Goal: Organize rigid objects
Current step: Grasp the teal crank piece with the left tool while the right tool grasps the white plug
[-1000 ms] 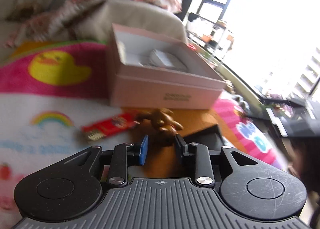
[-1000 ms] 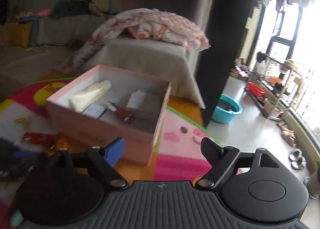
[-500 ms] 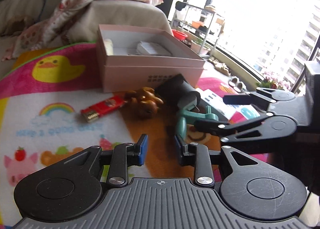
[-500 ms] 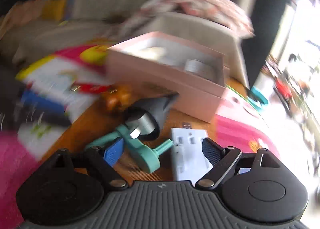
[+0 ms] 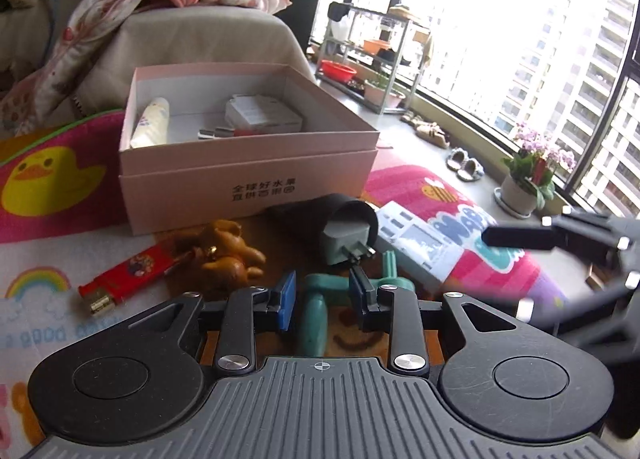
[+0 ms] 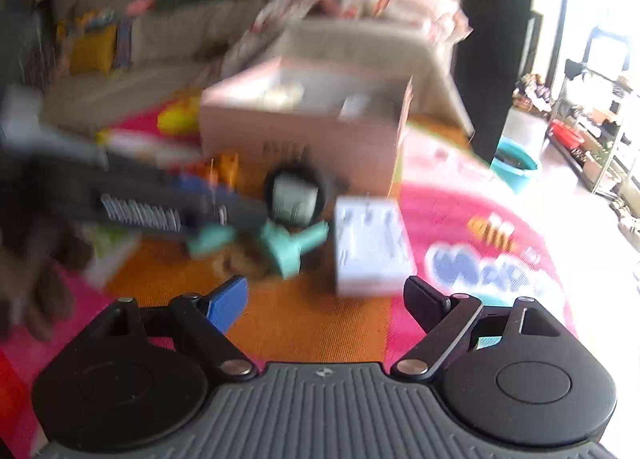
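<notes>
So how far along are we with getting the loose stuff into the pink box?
Partly done: the pink box already holds a white tube, a small carton and a red item. In hand: nothing gripped; the left gripper brackets the teal tool, jaws apart, and the right gripper is open. Left on the mat: red lighter, brown figurine, black cup, white power strip.

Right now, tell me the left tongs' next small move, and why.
Probably ease the left tongs a little forward and close on the teal tool. Its handle already lies between the fingers, which stand apart around it, not gripping. The pink box beyond stands open to receive it.
</notes>
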`<state>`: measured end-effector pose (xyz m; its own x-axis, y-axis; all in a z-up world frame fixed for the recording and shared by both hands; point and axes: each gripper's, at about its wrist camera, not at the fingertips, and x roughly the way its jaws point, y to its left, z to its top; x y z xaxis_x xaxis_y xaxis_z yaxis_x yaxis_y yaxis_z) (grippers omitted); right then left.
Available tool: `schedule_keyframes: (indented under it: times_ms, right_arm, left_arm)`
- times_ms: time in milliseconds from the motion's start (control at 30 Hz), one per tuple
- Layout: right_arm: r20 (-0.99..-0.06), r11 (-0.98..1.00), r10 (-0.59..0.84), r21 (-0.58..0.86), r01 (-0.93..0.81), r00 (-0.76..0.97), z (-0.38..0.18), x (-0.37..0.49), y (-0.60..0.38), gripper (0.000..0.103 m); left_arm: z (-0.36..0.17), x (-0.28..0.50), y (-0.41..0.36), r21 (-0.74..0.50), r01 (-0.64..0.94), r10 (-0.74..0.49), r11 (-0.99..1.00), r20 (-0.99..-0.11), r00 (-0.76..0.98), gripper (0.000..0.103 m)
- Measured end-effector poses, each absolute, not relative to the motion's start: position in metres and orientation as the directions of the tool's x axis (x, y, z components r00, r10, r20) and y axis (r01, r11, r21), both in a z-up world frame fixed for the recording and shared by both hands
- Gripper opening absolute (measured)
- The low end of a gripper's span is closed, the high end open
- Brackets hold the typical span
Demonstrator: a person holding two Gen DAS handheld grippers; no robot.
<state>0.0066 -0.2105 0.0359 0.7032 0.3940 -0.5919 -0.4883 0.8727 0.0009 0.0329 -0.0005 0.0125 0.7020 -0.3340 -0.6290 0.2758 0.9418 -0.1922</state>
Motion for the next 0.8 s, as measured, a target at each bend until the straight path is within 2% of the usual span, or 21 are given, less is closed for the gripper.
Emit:
schedule_keyframes:
  times_ms: [33, 100, 233, 300, 400, 500, 700, 800]
  right_arm:
    - [-0.577, 0.874, 0.404, 0.012, -0.487, 0.71, 0.042, 0.008, -0.21, 0.061]
    - [-0.581, 0.871, 0.409, 0.019, -0.491, 0.703, 0.047, 0.013, -0.201, 0.043]
    - [-0.591, 0.856, 0.431, 0.029, -0.517, 0.682, 0.043, 0.024, -0.172, 0.041]
    - [-0.605, 0.873, 0.392, 0.007, -0.487, 0.693, 0.036, 0.034, -0.158, 0.04]
    - [-0.653, 0.901, 0.331, 0.004, -0.434, 0.681, 0.027, 0.051, -0.149, 0.023]
    - [-0.668, 0.889, 0.356, 0.026, -0.457, 0.653, 0.024, 0.05, -0.155, 0.013]
    - [-0.701, 0.866, 0.357, 0.001, -0.5, 0.617, 0.026, 0.024, -0.18, 0.013]
    - [-0.719, 0.812, 0.426, 0.035, -0.583, 0.55, 0.035, 0.011, -0.189, 0.013]
  left_arm:
    - [0.012, 0.03, 0.002, -0.178, 0.267, -0.318, 0.947, -0.644, 0.696, 0.032]
    - [0.008, 0.021, 0.012, -0.163, 0.252, -0.295, 0.954, -0.666, 0.685, 0.036]
    - [0.009, 0.003, 0.034, -0.129, 0.186, -0.223, 0.974, -0.684, 0.694, 0.03]
    - [0.013, -0.003, 0.046, -0.16, 0.151, -0.22, 0.975, -0.679, 0.701, 0.03]
    - [0.018, -0.009, 0.056, -0.199, 0.139, -0.238, 0.97, -0.664, 0.709, 0.03]
    - [0.021, -0.01, 0.055, -0.207, 0.155, -0.255, 0.966, -0.653, 0.713, 0.03]
    - [0.018, -0.002, 0.045, -0.241, 0.175, -0.292, 0.955, -0.642, 0.708, 0.03]
    - [0.016, 0.001, 0.039, -0.238, 0.197, -0.306, 0.951, -0.646, 0.699, 0.03]
